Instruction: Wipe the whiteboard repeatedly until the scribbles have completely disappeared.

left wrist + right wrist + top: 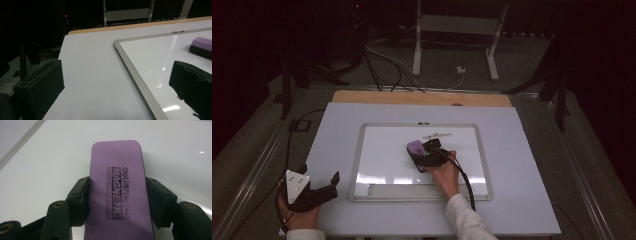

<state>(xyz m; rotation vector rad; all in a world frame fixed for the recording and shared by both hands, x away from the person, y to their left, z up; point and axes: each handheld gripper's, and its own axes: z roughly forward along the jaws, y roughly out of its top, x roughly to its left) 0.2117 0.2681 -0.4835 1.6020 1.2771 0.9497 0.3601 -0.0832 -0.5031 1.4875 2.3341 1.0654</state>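
While right gripper (117,202) fingers clamp purple rectangular magnetic eraser (119,185) on white aluminium-framed whiteboard (362,150), faint mark (437,135) far of eraser unwiped; left gripper (319,192) fingers apart, idle near-left.

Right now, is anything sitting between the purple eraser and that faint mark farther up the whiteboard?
Nothing visible does. The right claw is shut on the purple eraser, which sits on the whiteboard. The faint mark lies just beyond it, with only bare board surface between them.
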